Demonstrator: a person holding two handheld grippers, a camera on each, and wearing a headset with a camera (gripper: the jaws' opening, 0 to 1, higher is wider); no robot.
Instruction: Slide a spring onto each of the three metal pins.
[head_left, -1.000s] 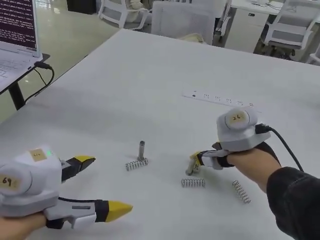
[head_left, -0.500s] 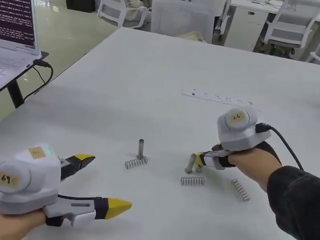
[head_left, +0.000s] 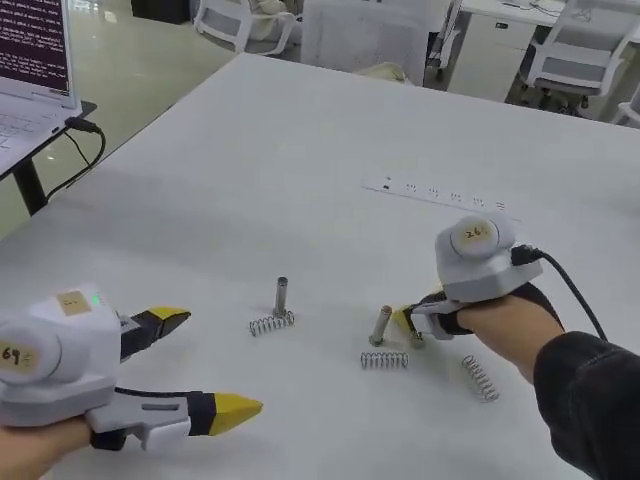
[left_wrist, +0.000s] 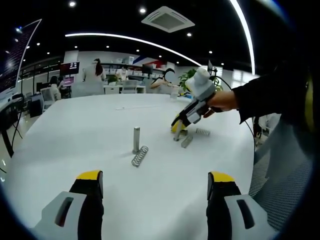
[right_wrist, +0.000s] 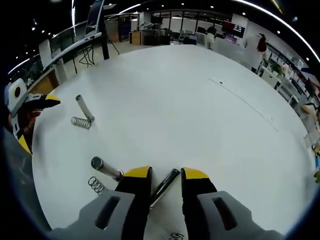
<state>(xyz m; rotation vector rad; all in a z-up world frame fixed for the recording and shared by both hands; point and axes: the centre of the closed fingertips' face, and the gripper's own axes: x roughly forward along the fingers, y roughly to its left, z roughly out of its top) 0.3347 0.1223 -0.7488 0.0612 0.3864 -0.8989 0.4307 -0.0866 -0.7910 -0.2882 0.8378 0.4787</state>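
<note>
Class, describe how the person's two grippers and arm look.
Both grippers have pale grey bodies and black jaws with yellow tips. The left gripper carries a tan sticker marked 69 and a green light. The right gripper has a round tan sticker marked 26 and a black cable. A dark sleeve covers that arm.

Bright room, soft light from above.
Long ceiling lights (left_wrist: 120, 36) shine on the white table (head_left: 300, 150), so the standing metal pin (head_left: 282, 297) makes just a faint shadow. Both gripper views bend at the edges; far desks (head_left: 495, 35) look fuzzy.
</note>
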